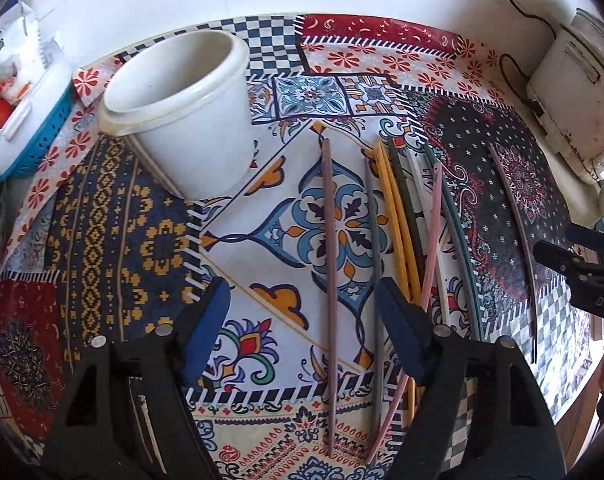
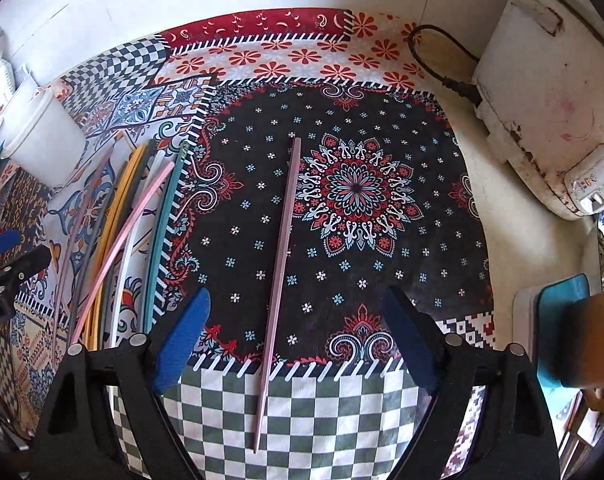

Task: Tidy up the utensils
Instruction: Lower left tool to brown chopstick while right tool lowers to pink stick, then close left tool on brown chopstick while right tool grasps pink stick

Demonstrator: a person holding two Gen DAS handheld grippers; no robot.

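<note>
Nearby, both tongs, left gripper and right gripper, gape over chopsticks beside white cup.

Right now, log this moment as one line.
left gripper open | right gripper open over mauve chopstick | white cup empty

Coloured chopsticks lie loosely bunched at frame centre-right; one mauve chopstick lies apart, alone; a white cup stands upright, upper left.
</note>
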